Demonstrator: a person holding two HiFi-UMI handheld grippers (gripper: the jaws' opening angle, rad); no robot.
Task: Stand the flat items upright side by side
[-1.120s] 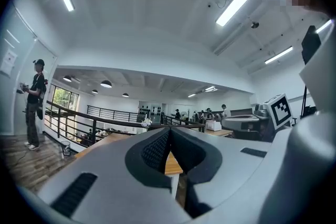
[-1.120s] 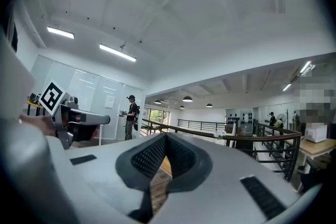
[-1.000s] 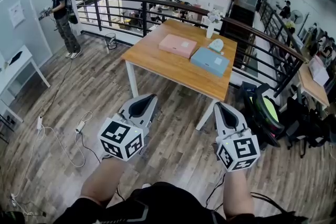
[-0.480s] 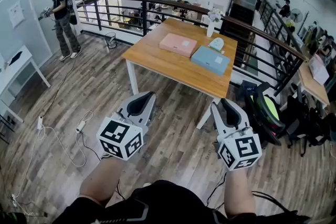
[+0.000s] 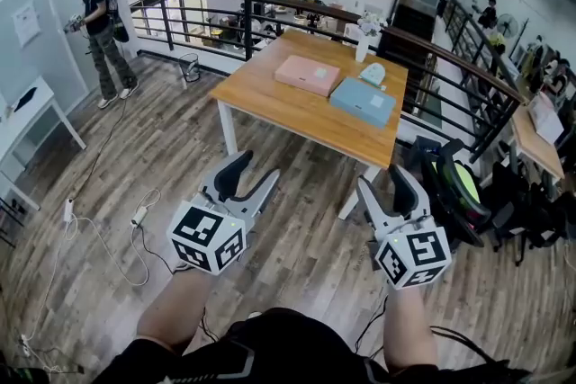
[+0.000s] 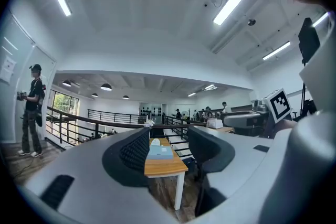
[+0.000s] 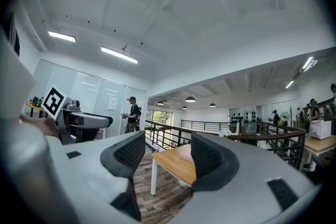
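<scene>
A pink flat box (image 5: 306, 75) and a blue flat box (image 5: 362, 102) lie flat side by side on the wooden table (image 5: 279, 103) ahead of me. Both grippers hang over the floor, short of the table's near edge. My left gripper (image 5: 256, 169) is open, its jaws have just been opening, and nothing is between them. My right gripper (image 5: 382, 180) is likewise open and empty after just opening. In the left gripper view the blue box (image 6: 160, 152) and table (image 6: 165, 166) show between the jaws of the left gripper (image 6: 168, 139). The right gripper (image 7: 165, 152) frames the table's corner (image 7: 176, 164).
A small pale object (image 5: 373, 74) and a white vase of flowers (image 5: 363, 45) stand at the table's far end. A black railing (image 5: 270, 13) runs behind it. Cables (image 5: 108, 238) lie on the floor at left, a dark bag (image 5: 454, 193) at right, a person (image 5: 94, 22) far left.
Both grippers' jaws went from shut to open, the right one first. The hands stayed almost in place. The person at the far left shifted a little.
</scene>
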